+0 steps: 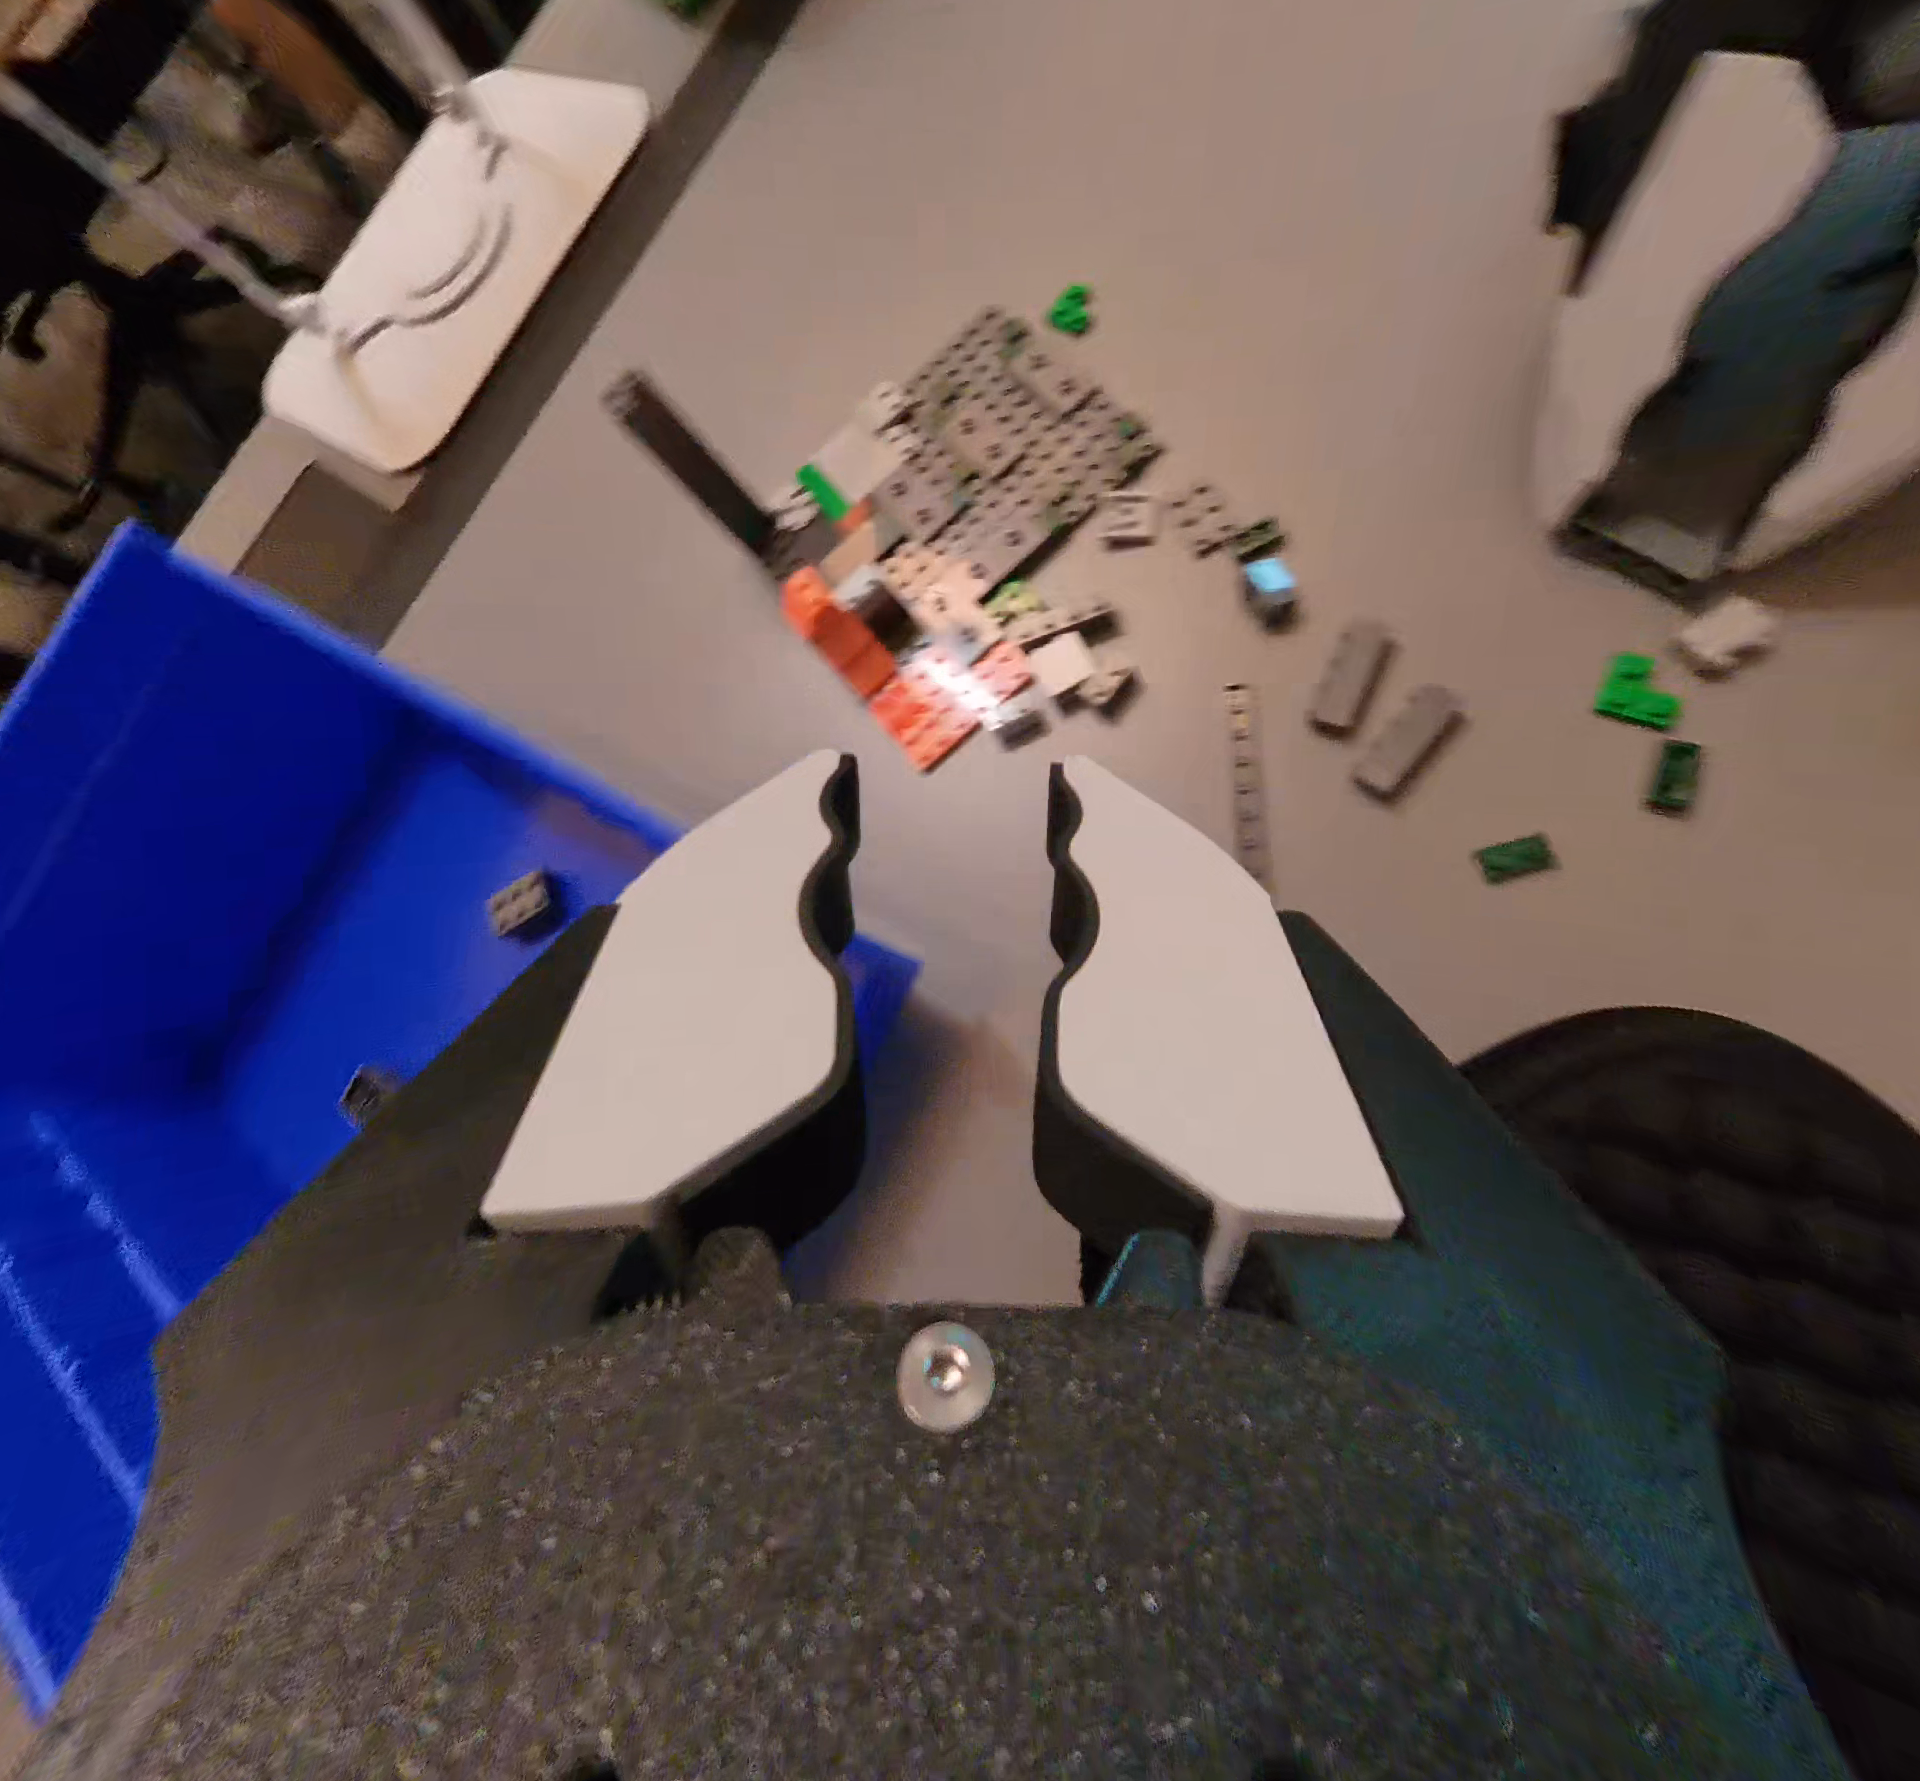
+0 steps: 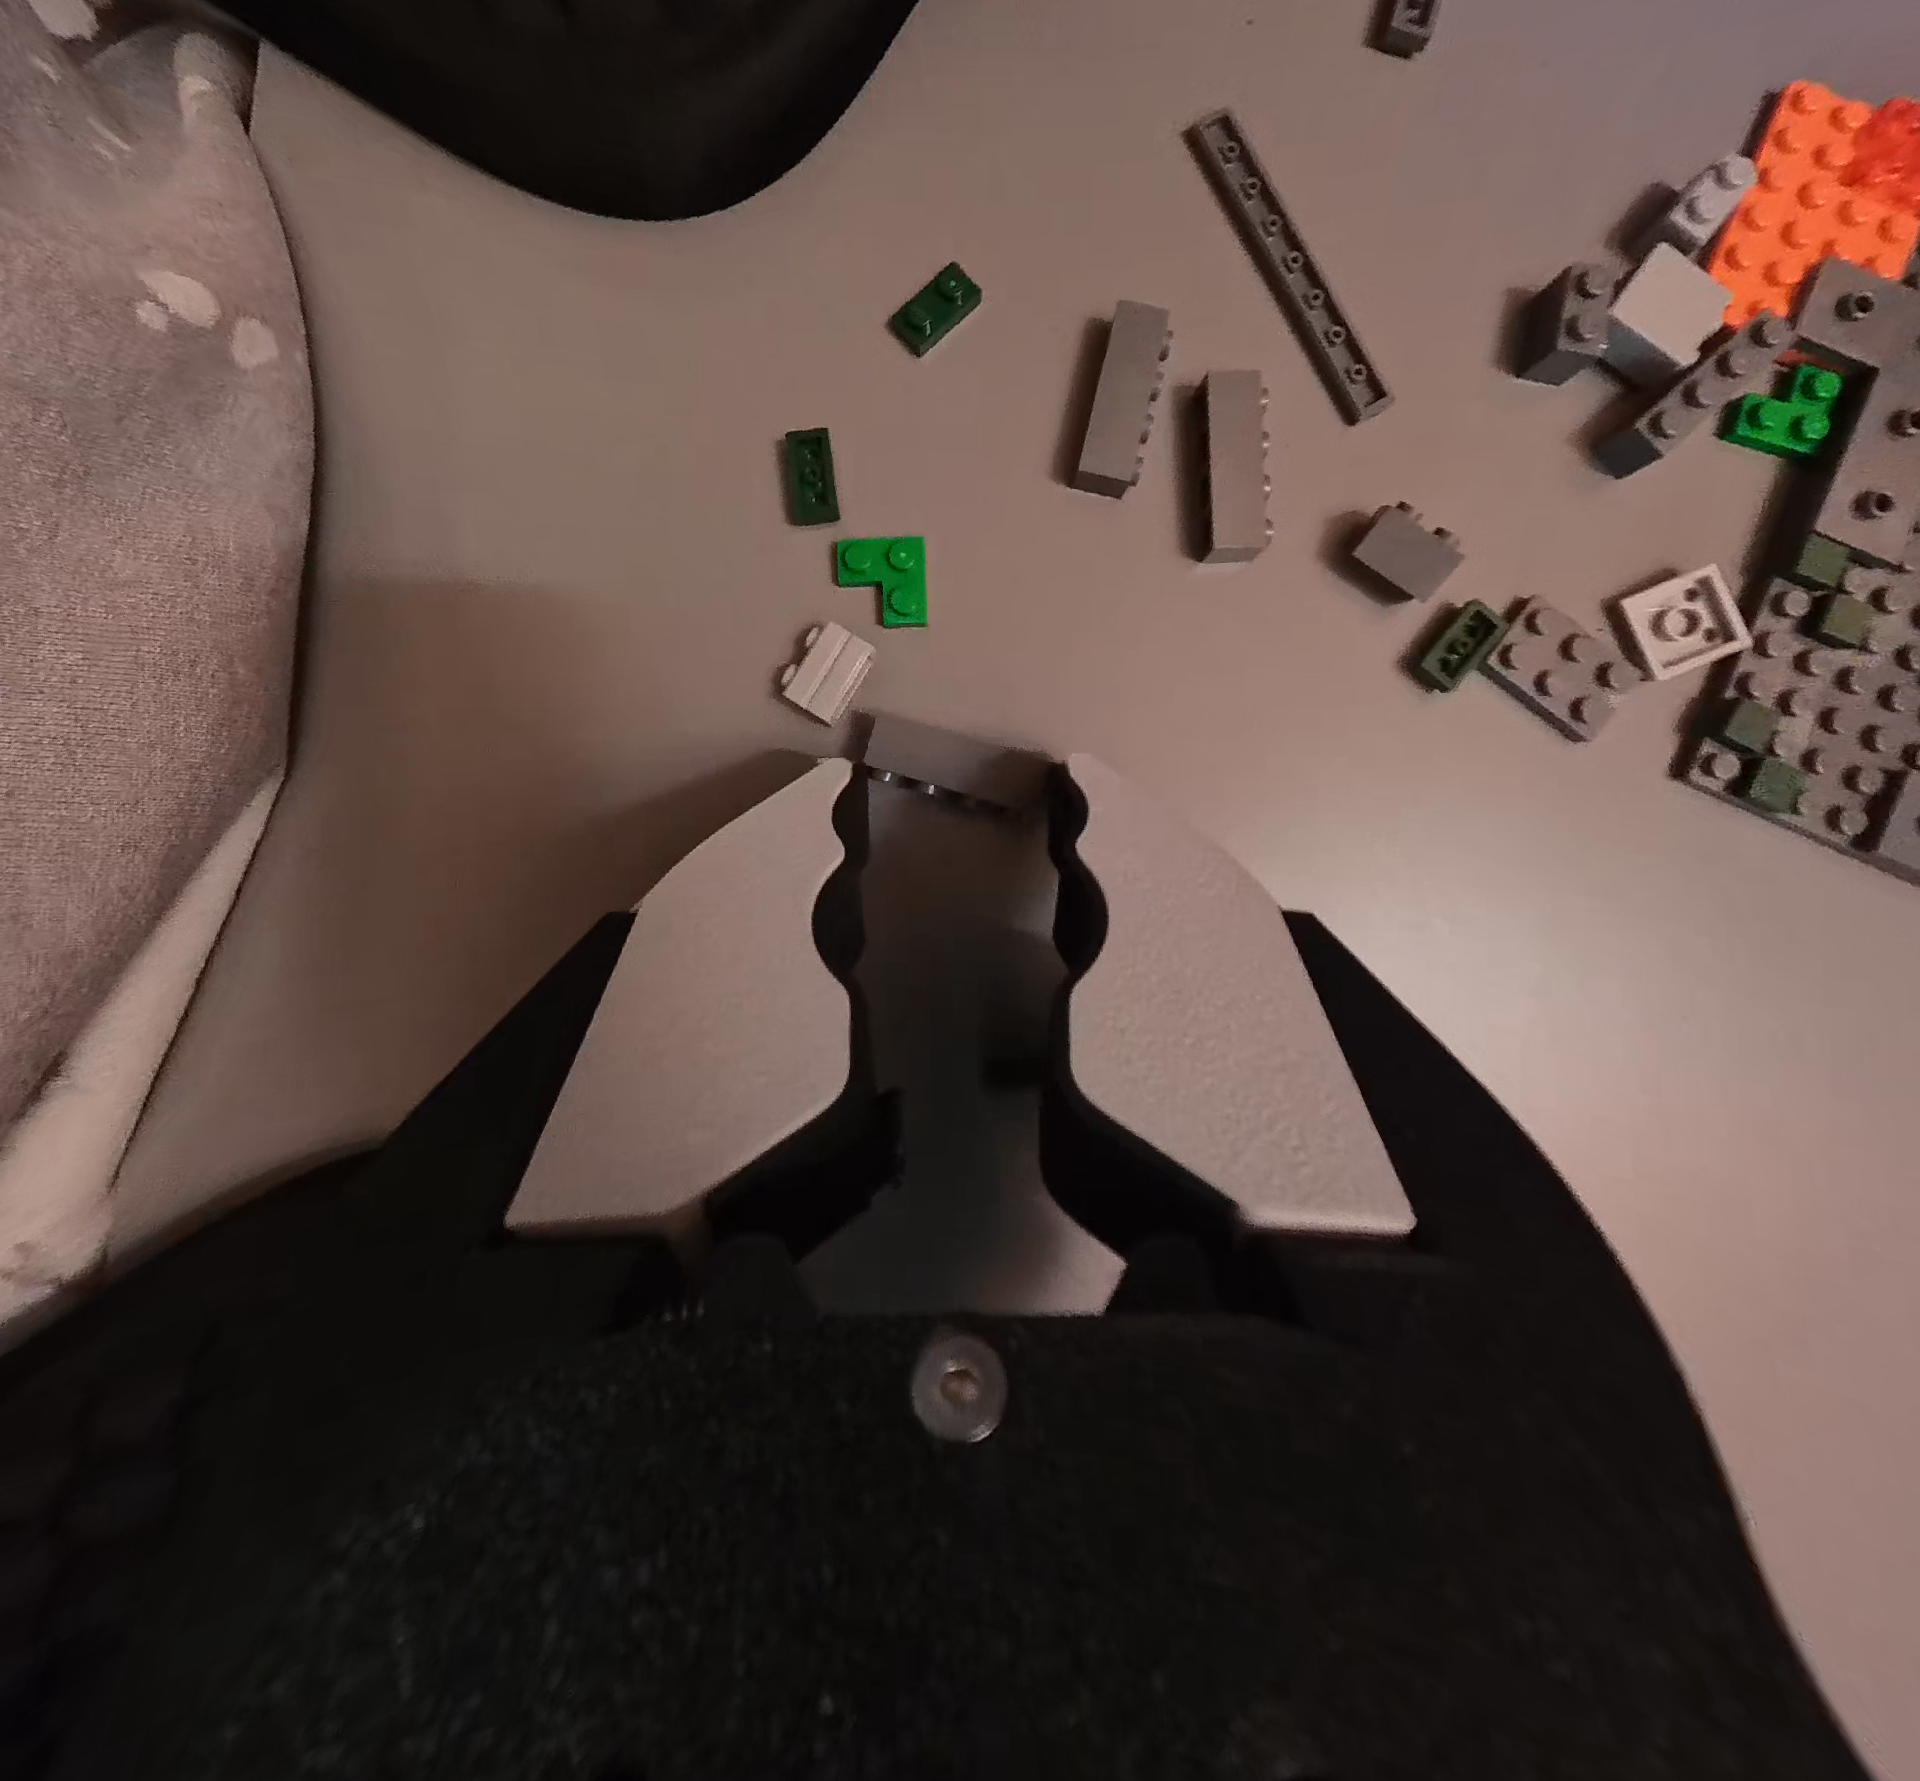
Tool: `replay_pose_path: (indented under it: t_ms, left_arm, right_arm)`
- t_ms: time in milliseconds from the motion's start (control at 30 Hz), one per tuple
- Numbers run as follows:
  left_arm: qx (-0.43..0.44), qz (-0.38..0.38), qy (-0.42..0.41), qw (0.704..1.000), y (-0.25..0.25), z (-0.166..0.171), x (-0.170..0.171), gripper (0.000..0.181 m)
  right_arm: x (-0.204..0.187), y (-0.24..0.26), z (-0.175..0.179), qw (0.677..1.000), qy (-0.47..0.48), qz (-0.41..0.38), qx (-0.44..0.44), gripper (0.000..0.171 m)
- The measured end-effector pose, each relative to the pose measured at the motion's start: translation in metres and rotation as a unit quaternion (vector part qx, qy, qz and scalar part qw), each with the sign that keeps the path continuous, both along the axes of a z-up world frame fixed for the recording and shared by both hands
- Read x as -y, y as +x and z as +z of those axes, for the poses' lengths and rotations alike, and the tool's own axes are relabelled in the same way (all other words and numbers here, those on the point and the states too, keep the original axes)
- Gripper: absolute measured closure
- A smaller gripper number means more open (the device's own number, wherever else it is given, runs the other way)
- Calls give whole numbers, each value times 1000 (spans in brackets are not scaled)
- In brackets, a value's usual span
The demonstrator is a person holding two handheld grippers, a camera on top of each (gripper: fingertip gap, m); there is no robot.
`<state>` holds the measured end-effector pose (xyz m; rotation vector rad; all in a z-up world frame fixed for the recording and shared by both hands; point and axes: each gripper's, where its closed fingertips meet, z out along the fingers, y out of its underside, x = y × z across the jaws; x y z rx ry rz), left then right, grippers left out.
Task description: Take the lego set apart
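left gripper (image 1: 951, 770): pale grey fingers, wavy black pads, speckled black body, silver screw | right gripper (image 2: 956, 775): same

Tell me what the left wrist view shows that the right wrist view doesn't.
Only the left wrist view: the blue bin with a grey brick inside, and the left gripper, jaws apart and empty. Only the right wrist view: the right gripper closed on a grey brick. Both: the bright green L-shaped plate and the orange plate.

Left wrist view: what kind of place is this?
Probably an office or lab workbench: a grey table strewn with lego pieces, a blue bin at its edge, and chair legs on carpet beyond.
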<state>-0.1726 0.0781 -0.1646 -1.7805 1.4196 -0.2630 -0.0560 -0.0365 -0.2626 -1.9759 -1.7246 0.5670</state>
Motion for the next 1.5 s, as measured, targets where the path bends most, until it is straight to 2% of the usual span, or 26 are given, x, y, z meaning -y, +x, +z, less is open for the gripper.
replay_pose_path:
  t_ms: [167, 300, 400, 533, 600, 700, 800, 933, 1000, 1100, 1233, 1367, 1500]
  left_arm:
    - [-27, -123, -66, 990, 41, -33, 50, 142]
    - [-86, -190, -122, 970, 60, -78, 71, 132]
    - [-110, -202, -157, 961, 69, -100, 71, 132]
    - [-116, -207, -190, 953, 72, -103, 71, 158]
    - [-128, -202, -188, 953, 71, -103, 70, 158]
    - [-115, -179, -172, 962, 69, -91, 64, 158]
    - [-63, -145, -135, 978, 60, -50, 49, 158]
    - [21, -41, -69, 997, 21, 21, 2, 158]
    - [43, 27, -49, 998, -7, 41, -27, 158]
    - [20, 110, -47, 993, -48, 35, -62, 158]
    - [32, 153, -46, 987, -63, 20, -83, 158]
    - [58, 138, 15, 989, -49, 33, -78, 151]
    - [46, 120, 42, 991, -35, 32, -64, 147]
  right_arm:
    - [-5, 12, 17, 999, -3, -30, -35, 138]
    - [-7, 20, 31, 997, -3, -50, -63, 138]
    - [-6, 27, 34, 995, -3, -63, -73, 138]
    - [-1, 32, 35, 993, -11, -72, -89, 138]
    - [0, 35, 36, 992, -14, -78, -98, 138]
    - [-2, 41, 36, 991, -11, -89, -101, 138]
    - [-3, 49, 35, 990, -9, -99, -99, 138]
    - [-4, 58, 31, 990, -8, -107, -94, 138]
    - [-3, 59, 30, 990, -9, -109, -94, 138]
    - [-2, 58, 29, 990, -7, -108, -92, 138]
    - [-4, 54, 32, 989, -1, -112, -99, 138]
    - [-8, 47, 38, 986, -4, -118, -114, 138]
    - [-12, 38, 41, 987, -1, -113, -111, 138]
